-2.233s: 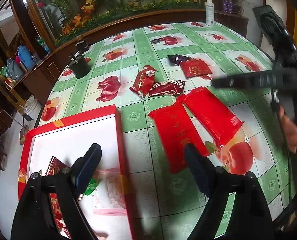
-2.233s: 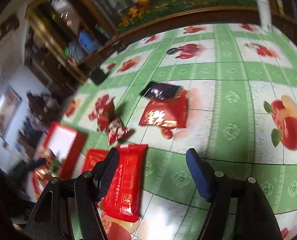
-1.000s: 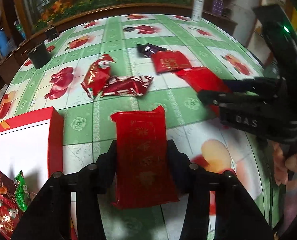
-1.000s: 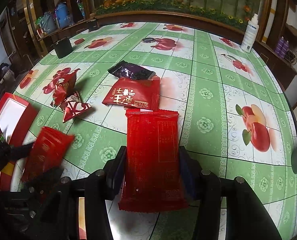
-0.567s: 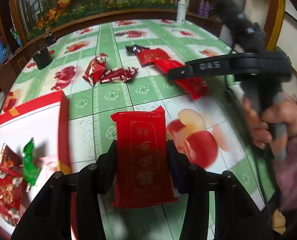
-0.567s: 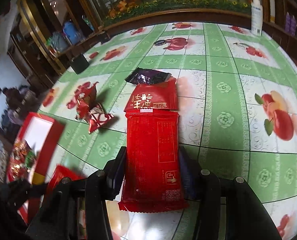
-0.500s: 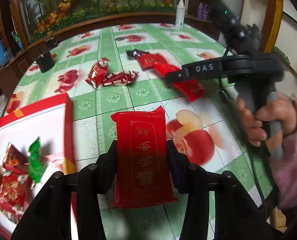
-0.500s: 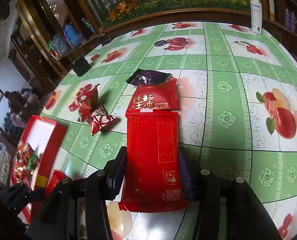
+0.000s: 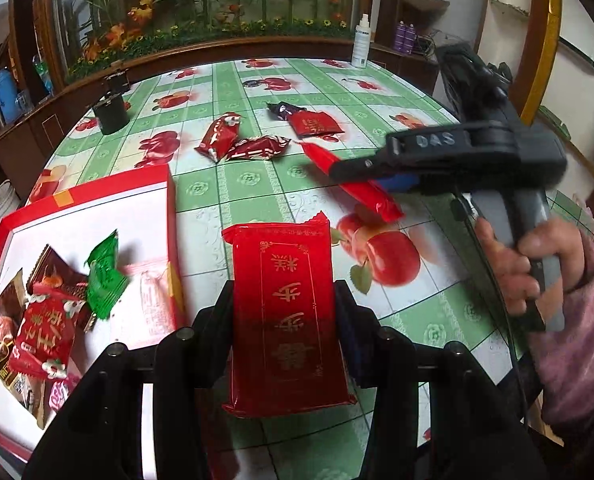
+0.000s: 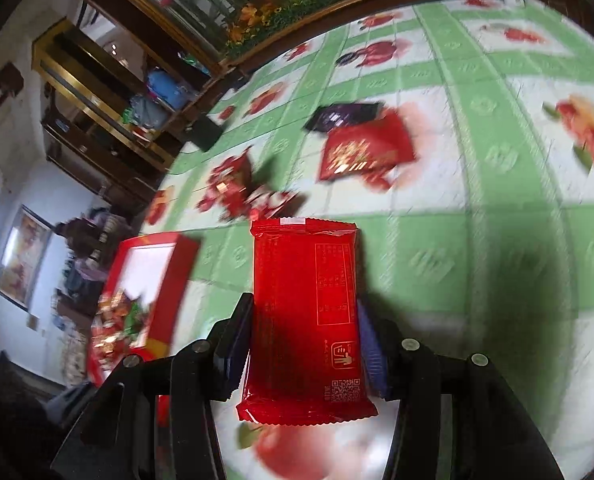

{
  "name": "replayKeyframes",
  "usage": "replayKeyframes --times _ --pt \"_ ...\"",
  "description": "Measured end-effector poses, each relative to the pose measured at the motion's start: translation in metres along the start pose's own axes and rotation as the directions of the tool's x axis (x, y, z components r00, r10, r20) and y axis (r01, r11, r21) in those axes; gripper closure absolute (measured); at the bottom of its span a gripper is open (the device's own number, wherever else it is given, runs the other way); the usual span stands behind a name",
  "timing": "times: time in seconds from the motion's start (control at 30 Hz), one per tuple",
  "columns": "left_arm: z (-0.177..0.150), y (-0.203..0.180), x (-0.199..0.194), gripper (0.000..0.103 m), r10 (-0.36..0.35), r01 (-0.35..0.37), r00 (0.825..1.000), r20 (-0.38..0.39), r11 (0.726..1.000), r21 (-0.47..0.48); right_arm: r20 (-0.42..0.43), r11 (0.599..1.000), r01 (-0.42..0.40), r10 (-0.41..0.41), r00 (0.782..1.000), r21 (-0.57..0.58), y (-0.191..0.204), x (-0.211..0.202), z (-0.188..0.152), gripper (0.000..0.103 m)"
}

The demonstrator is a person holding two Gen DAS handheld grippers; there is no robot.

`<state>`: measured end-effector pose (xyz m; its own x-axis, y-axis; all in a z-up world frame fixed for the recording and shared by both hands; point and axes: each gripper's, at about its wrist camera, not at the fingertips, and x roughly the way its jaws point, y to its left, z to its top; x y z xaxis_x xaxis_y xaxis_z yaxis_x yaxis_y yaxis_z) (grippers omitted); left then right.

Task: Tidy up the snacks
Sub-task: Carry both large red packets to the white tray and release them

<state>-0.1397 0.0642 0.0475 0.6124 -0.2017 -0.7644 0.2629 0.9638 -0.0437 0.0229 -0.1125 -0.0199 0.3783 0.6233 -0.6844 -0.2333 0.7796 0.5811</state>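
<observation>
We grip one long red snack packet (image 9: pixel 287 312) in each gripper, left gripper (image 9: pixel 285 320) and right gripper (image 10: pixel 303 336), jaws clamped on the packets' long sides so both can travel to the red box (image 9: pixel 169 200)

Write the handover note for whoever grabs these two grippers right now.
Left gripper: shut on a long red packet, held just right of the red box.
Right gripper: shut on a second long red packet, above the table.
Done: several snacks already lie in the box.
Left: drop both packets in, then fetch the two red candy bags, the flat red packet and the dark packet.
</observation>
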Motion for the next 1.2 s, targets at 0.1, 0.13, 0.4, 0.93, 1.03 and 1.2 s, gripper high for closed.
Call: replayKeyframes --times 0.1,0.13,0.4,0.93,1.03,1.2 --pt "-0.002 0.005 -0.005 0.059 -0.004 0.004 1.0 0.014 1.0 -0.01 -0.005 0.998 -0.066 0.066 0.998 0.012 0.007 0.003 -0.013 0.053" --pt "-0.002 0.007 -0.008 0.059 -0.005 0.005 1.0 0.02 1.0 -0.015 -0.009 0.997 -0.082 0.082 0.997 0.009 0.01 0.005 -0.017 0.053" --pt "-0.004 0.026 -0.022 0.059 0.033 -0.029 0.997 0.066 0.998 -0.052 -0.001 0.994 -0.109 0.109 0.994 -0.004 0.024 0.011 -0.023 0.053" --pt "-0.008 0.078 -0.03 0.058 0.212 -0.204 0.974 0.075 0.974 -0.101 0.112 0.971 -0.217 0.227 0.967 -0.097 0.082 0.017 -0.027 0.053" --pt "-0.011 0.088 -0.033 0.058 0.233 -0.224 0.97 0.076 0.968 -0.115 0.107 0.96 -0.252 0.265 0.958 -0.122 0.103 0.028 -0.028 0.053" --pt "-0.015 0.102 -0.035 0.058 0.276 -0.265 0.958 0.074 0.955 -0.135 0.067 0.952 -0.267 0.279 0.958 -0.15 0.133 0.053 -0.029 0.053"
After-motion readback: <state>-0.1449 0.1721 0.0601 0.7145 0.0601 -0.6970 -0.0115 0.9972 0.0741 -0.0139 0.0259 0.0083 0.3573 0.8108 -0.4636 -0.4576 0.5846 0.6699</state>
